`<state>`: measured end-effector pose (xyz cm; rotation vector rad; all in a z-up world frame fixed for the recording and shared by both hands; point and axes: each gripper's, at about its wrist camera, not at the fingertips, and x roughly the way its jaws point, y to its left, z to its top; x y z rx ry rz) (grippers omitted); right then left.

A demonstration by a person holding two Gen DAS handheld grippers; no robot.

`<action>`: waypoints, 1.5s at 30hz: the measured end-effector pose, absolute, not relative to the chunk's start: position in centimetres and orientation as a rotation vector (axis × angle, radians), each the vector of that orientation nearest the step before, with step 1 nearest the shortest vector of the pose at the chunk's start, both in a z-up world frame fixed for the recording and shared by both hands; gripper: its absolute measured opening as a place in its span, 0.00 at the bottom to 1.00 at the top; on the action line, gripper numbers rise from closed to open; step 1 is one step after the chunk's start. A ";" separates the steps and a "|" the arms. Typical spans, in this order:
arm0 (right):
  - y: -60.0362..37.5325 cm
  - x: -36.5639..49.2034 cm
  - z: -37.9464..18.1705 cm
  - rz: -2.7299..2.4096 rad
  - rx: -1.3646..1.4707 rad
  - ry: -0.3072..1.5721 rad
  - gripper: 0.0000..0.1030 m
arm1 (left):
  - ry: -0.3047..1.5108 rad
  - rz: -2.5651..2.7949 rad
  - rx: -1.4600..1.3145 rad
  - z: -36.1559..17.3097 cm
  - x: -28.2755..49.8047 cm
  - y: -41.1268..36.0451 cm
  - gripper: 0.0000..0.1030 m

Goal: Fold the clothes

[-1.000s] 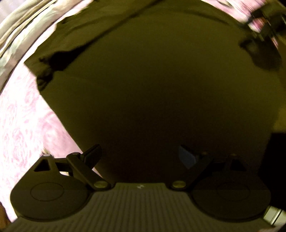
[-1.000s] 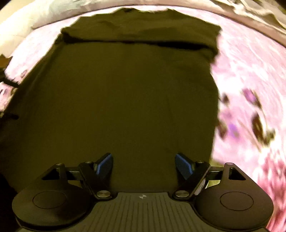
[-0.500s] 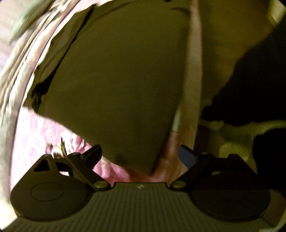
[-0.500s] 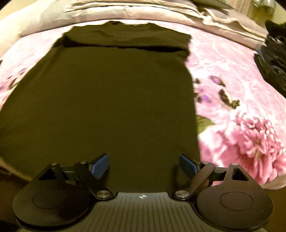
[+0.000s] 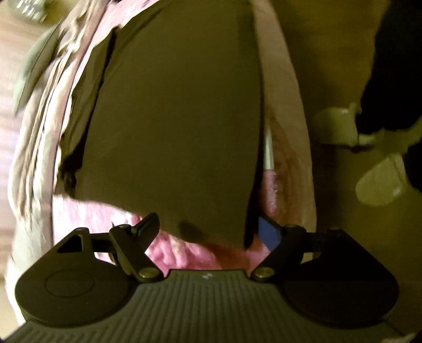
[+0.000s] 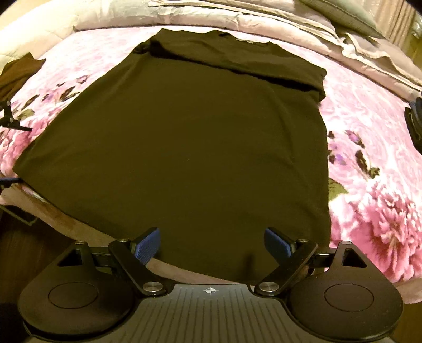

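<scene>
Two grippers hang over a dark shirt (image 6: 184, 147) spread flat on a floral bedspread (image 6: 369, 184). The right gripper (image 6: 212, 244) has its jaws wide apart and grips nothing; its blue pads (image 6: 147, 245) stand above the shirt's near hem, just inside the shirt's right corner, at the bed's edge. The left gripper (image 5: 208, 232) is closing its jaws, though they are wide and empty for now. The shirt's (image 5: 179, 118) lower corner lies between them, with the right pad (image 5: 267, 233) just beside the shirt's edge and the left finger (image 5: 147, 227) over pink bedspread (image 5: 174, 248). Whether either pad touches cloth cannot be told. The far end is folded over, near rumpled bedding (image 6: 237, 15).
</scene>
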<state>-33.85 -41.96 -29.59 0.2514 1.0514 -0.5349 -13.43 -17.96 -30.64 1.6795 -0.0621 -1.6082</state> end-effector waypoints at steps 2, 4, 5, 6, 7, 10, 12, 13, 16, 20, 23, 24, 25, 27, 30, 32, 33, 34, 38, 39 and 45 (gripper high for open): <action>-42.1 -33.9 -29.4 -0.537 0.247 1.045 0.86 | -0.103 -1.617 1.703 -30.8 -13.6 -17.6 0.76; -42.1 -34.1 -29.2 -0.542 0.238 1.041 0.86 | -0.115 -1.602 1.712 -31.2 -13.7 -18.0 0.69; -42.0 -34.2 -29.2 -0.547 0.234 1.039 0.86 | -0.110 -1.583 1.720 -31.4 -13.8 -18.4 0.62; -42.0 -34.3 -29.2 -0.552 0.231 1.037 0.86 | -0.082 -1.573 1.727 -31.6 -13.9 -19.0 0.52; -41.8 -34.4 -29.2 -0.555 0.224 1.036 0.86 | -0.043 -1.575 1.721 -31.6 -14.0 -19.5 0.39; -40.8 -34.5 -29.3 -0.512 0.169 1.033 0.86 | 0.036 -1.582 1.688 -30.9 -14.3 -20.5 0.11; -39.1 -34.2 -29.5 -0.424 0.092 1.023 0.86 | 0.064 -1.583 1.646 -29.8 -14.1 -20.8 0.07; -37.9 -33.8 -29.7 -0.370 0.050 1.016 0.86 | 0.106 -1.583 1.607 -28.9 -13.7 -21.2 0.07; -34.3 -32.2 -30.6 -0.215 -0.073 0.979 0.88 | 0.292 -1.581 1.441 -25.8 -11.7 -22.6 0.07; -30.3 -29.1 -32.3 -0.144 -0.251 0.879 0.90 | 0.417 -1.586 1.303 -22.9 -9.4 -24.0 0.07; -29.8 -27.2 -33.9 -0.197 -0.312 0.849 0.90 | 0.440 -1.592 1.281 -22.0 -8.7 -24.5 0.07; -29.9 -26.9 -34.5 -0.216 -0.338 0.854 0.90 | 0.447 -1.594 1.275 -21.8 -8.5 -24.6 0.07; -30.3 -27.1 -34.8 -0.234 -0.365 0.860 0.90 | 0.450 -1.597 1.273 -21.7 -8.4 -24.6 0.07; -31.2 -28.3 -35.2 -0.271 -0.423 0.878 0.89 | 0.451 -1.600 1.269 -21.6 -8.4 -24.5 0.07; -33.4 -31.6 -35.6 -0.338 -0.485 0.941 0.74 | 0.447 -1.601 1.272 -21.9 -8.5 -24.2 0.07; -35.4 -34.1 -35.8 -0.392 -0.502 0.996 0.72 | 0.433 -1.604 1.278 -22.2 -8.7 -23.9 0.07; -36.4 -35.2 -35.9 -0.415 -0.506 1.023 0.71 | 0.423 -1.606 1.283 -22.4 -8.9 -23.7 0.07; -37.2 -36.2 -36.0 -0.428 -0.518 1.039 0.70 | 0.412 -1.609 1.290 -22.6 -9.1 -23.6 0.07; -38.8 -38.2 -36.4 -0.435 -0.585 1.091 0.54 | 0.394 -1.608 1.315 -23.6 -9.3 -23.2 0.07; -39.2 -38.5 -36.5 -0.437 -0.592 1.103 0.53 | 0.395 -1.606 1.318 -23.8 -9.3 -23.1 0.07; -39.6 -39.4 -36.5 -0.489 -0.558 1.107 0.52 | 0.450 -1.582 1.274 -24.0 -8.7 -23.7 0.07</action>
